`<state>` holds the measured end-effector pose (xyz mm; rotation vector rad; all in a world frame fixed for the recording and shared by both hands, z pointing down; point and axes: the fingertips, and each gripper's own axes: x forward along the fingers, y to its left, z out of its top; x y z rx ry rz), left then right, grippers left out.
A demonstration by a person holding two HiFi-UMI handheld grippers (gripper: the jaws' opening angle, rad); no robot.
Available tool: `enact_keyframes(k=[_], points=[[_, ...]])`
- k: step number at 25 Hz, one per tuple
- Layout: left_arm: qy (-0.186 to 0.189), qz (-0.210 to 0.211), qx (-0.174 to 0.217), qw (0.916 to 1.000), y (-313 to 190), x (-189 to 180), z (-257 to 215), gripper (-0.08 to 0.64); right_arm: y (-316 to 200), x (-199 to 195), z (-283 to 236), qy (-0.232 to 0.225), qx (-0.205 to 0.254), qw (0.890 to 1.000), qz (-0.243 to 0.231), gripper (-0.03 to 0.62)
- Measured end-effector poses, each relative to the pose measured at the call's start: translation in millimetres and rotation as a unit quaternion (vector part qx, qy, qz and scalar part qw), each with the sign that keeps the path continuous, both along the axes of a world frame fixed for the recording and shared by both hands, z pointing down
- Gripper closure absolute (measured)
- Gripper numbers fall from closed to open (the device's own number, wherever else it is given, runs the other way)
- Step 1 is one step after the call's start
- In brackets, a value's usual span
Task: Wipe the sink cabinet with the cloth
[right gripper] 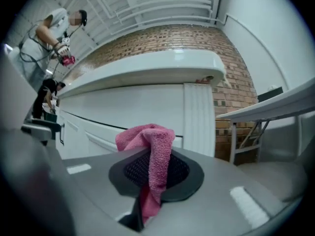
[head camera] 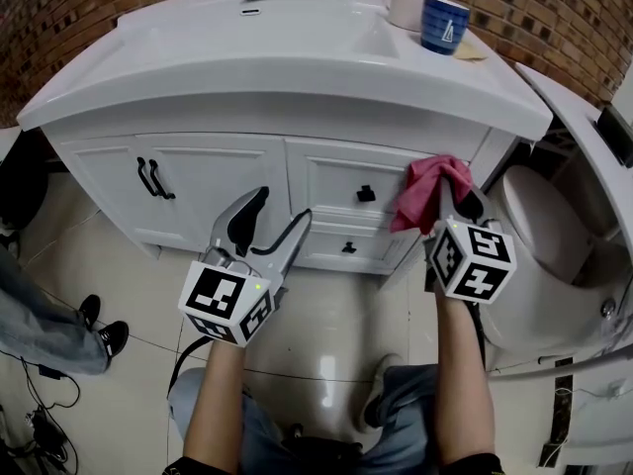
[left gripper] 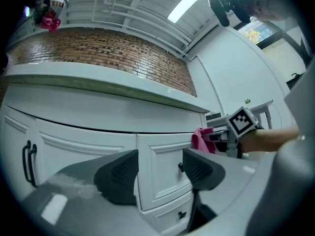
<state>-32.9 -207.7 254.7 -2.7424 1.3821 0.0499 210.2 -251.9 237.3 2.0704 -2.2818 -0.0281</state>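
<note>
1. My right gripper has its jaws clamped together on the cloth. In the right gripper view the fabric is pinched between the two dark pads.
2. The cloth is pink terry with a nubby, looped pile. It is bunched into a soft wad above the jaws, and one fold drapes down over the near pad while a tail hangs below.
3. From the head view, the cloth sits at the front of the sink cabinet, at the upper right corner of the top drawer and just under the countertop overhang. It looks pressed to the panel, but I cannot confirm contact.
4. The drawer's small black knob is just left of the cloth and uncovered.
5. My left gripper hangs lower and nearer to me, jaws well apart with nothing between them. Its own view looks through the gap at the drawer fronts.
6. The cabinet is white with framed panels, and a pair of black door handles sits on the left door.
7. A blue mug and a white cup stand on the countertop's back right corner.
</note>
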Motion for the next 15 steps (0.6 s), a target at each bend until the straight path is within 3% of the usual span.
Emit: enact_keyframes(k=[3, 8, 11, 15], points=[[0.004, -0.034, 0.002, 0.9994, -6.4, -26.3, -2.9, 0.278, -2.0, -64.0, -12.0, -0.022, 0.029, 0.996, -0.083, 0.554], [0.032, -0.085, 0.011, 0.9958, -9.1, -73.9, -15.6, 0.278, -8.2, -184.0, -2.6, -0.006, 0.035, 0.977, -0.210, 0.554], [0.042, -0.104, 0.013, 0.9936, -10.9, -95.3, -19.8, 0.278, -16.3, -224.0, 11.3, 0.008, 0.022, 0.972, -0.235, 0.554], [0.050, -0.114, 0.016, 0.9921, -14.1, -109.5, -23.7, 0.278, -26.8, -235.8, 17.9, 0.030, 0.015, 0.974, -0.223, 0.554]])
